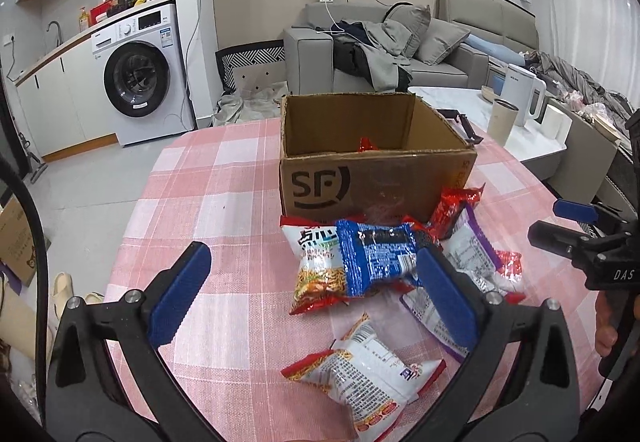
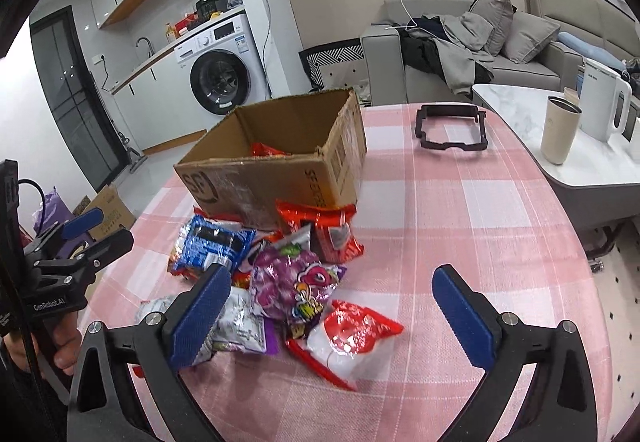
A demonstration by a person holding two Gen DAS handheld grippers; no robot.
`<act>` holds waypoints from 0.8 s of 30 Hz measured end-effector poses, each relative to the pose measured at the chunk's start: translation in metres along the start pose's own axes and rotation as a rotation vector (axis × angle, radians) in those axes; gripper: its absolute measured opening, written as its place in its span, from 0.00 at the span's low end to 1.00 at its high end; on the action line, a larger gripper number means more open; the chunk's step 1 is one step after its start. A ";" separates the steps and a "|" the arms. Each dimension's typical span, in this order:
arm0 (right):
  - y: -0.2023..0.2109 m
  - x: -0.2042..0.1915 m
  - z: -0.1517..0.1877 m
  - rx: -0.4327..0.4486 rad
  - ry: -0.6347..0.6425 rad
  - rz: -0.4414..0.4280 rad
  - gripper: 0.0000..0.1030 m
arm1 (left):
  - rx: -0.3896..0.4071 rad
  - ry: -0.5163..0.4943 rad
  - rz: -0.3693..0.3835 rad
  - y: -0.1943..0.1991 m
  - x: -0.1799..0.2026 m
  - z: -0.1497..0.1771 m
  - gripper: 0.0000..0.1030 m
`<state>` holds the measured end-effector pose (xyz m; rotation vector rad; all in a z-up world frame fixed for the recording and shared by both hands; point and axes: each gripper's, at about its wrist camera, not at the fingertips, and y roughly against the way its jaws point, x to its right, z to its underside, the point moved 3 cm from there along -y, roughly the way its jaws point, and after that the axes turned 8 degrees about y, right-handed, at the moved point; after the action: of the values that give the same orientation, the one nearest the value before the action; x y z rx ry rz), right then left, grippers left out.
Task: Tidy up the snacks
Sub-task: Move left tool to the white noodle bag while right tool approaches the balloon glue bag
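Hovering wide open, empty: left gripper (image 1: 316,298) over checked tablecloth (image 1: 224,177) | snack packets (image 1: 372,254) heaped against cardboard box (image 1: 372,185), one red packet (image 2: 268,150) inside | right gripper (image 2: 332,318) spread wide, nothing held, above purple packet (image 2: 296,282)

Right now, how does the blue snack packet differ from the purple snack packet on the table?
The blue snack packet lies close to the cardboard box, while the purple snack packet lies nearer the camera, in the middle of the pile. The blue one shows dark label panels with small print; the purple one shows a bright cartoon picture. The blue packet rests partly on a red-and-white noodle-snack packet; the purple one leans toward a red packet. Both are sealed, shiny and outside the box.
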<state>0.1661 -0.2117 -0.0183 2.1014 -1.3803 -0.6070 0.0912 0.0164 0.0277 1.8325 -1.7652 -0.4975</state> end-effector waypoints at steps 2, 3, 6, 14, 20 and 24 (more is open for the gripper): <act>-0.001 0.001 0.007 -0.011 -0.004 0.009 1.00 | -0.012 0.001 -0.005 0.001 0.001 0.002 1.00; -0.001 0.002 0.009 -0.016 -0.008 0.010 1.00 | -0.017 0.006 -0.008 0.001 0.000 0.004 1.00; -0.002 0.005 0.016 -0.035 -0.017 0.012 1.00 | -0.035 0.015 -0.012 -0.002 0.002 0.005 1.00; -0.010 0.016 0.032 -0.086 -0.037 0.027 1.00 | -0.083 0.033 -0.040 -0.010 -0.003 0.020 1.00; -0.019 0.019 0.042 -0.120 -0.046 0.032 1.00 | -0.114 0.048 -0.044 -0.018 -0.008 0.028 1.00; -0.025 0.021 0.044 -0.137 -0.057 0.031 1.00 | -0.130 0.042 -0.048 -0.023 -0.007 0.031 1.00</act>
<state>0.1624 -0.2316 -0.0692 1.9651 -1.3598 -0.7329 0.0903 0.0191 -0.0113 1.7851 -1.6260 -0.5747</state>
